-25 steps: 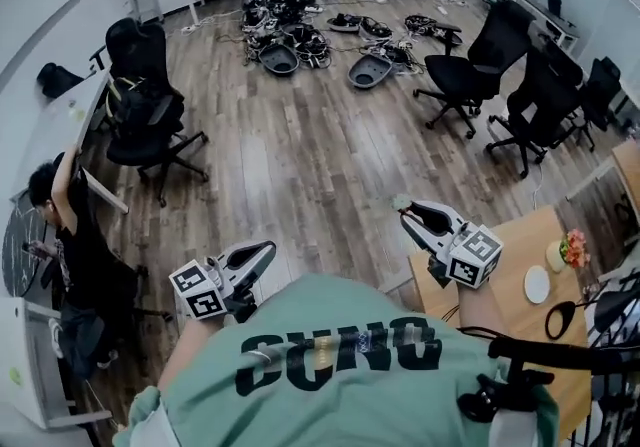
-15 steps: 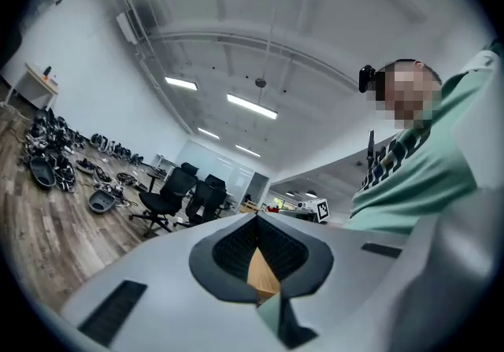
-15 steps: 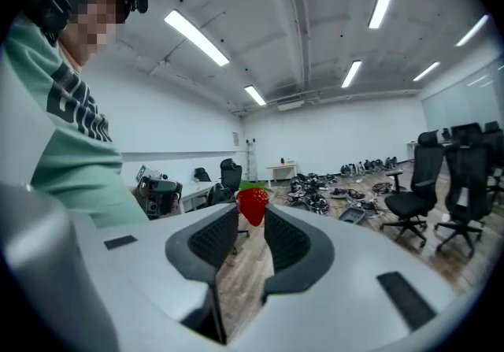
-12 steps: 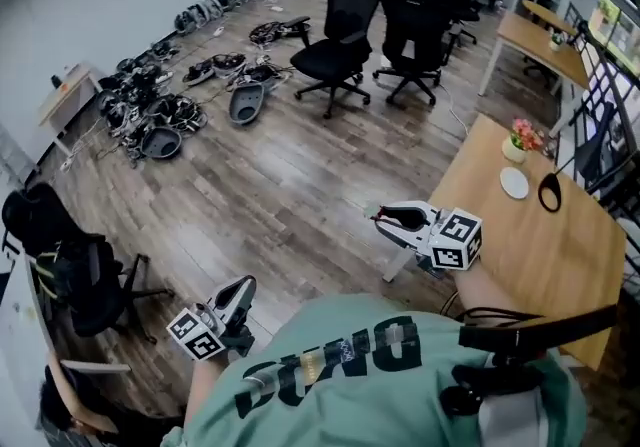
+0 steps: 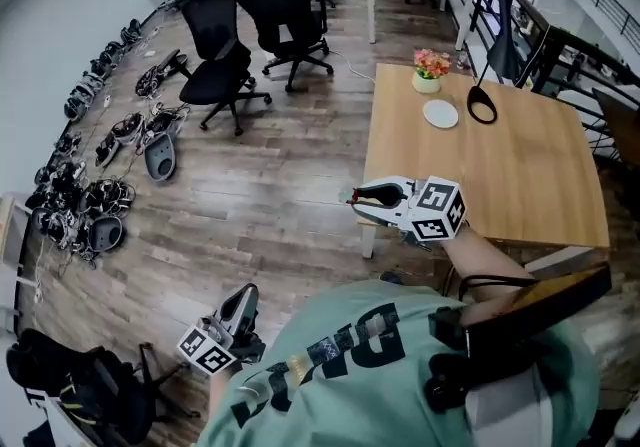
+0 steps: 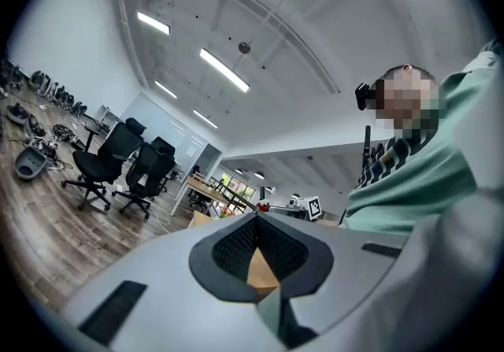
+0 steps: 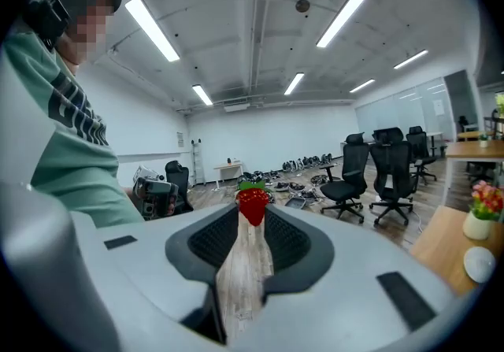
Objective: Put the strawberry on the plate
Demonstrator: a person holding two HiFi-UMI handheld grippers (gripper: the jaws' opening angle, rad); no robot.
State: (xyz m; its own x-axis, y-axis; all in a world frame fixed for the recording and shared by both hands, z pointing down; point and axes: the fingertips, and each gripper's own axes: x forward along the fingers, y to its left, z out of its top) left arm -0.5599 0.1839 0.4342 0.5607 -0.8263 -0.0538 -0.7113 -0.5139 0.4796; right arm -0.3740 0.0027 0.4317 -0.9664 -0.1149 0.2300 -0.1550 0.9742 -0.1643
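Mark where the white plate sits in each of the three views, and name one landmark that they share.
Head view: the plate lies upper right, on the wooden table, just below the flower pot.
Left gripper view: the plate cannot be made out.
Right gripper view: it is at the right edge, low down, under the flower pot.
Shared landmark: the black office chairs, in all three.

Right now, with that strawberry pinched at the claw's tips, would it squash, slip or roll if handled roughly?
The strawberry looks undented between the tips of the right claw, so it is probably fairly firm. Held only at the very tips, it could slip. Its rounded shape might roll on the plate.
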